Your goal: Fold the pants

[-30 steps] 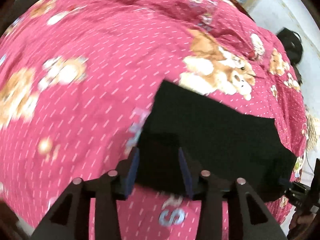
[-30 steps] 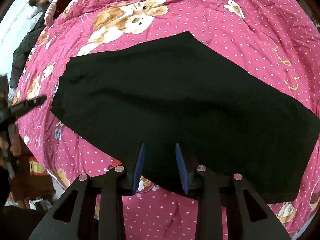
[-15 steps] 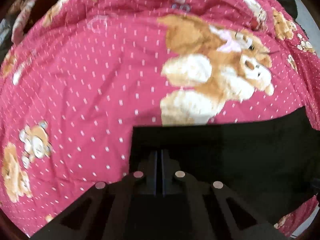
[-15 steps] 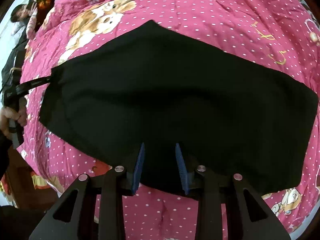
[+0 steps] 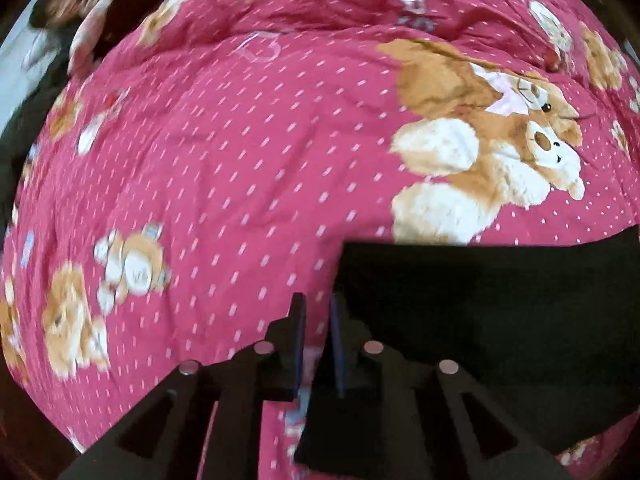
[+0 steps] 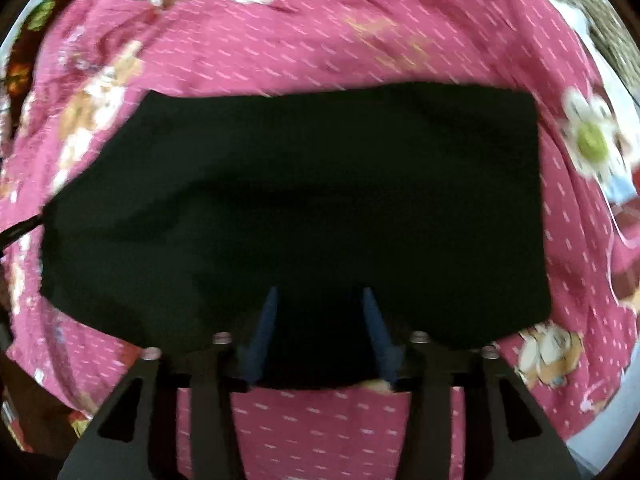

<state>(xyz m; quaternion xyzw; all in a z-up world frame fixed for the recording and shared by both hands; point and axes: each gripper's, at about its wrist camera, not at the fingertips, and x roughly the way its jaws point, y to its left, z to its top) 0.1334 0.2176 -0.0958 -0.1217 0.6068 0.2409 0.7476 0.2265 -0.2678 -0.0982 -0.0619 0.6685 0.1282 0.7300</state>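
The left gripper points forward and down, its two blue-padded fingers a narrow gap apart with nothing between them. The right gripper points forward with its fingers spread wide, tips splayed outward.

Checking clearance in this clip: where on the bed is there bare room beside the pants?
Open pink quilt lies left of and beyond the black pants, up to the big dog print. A near strip is free too. Crowded: pants' near edge, around the right gripper.
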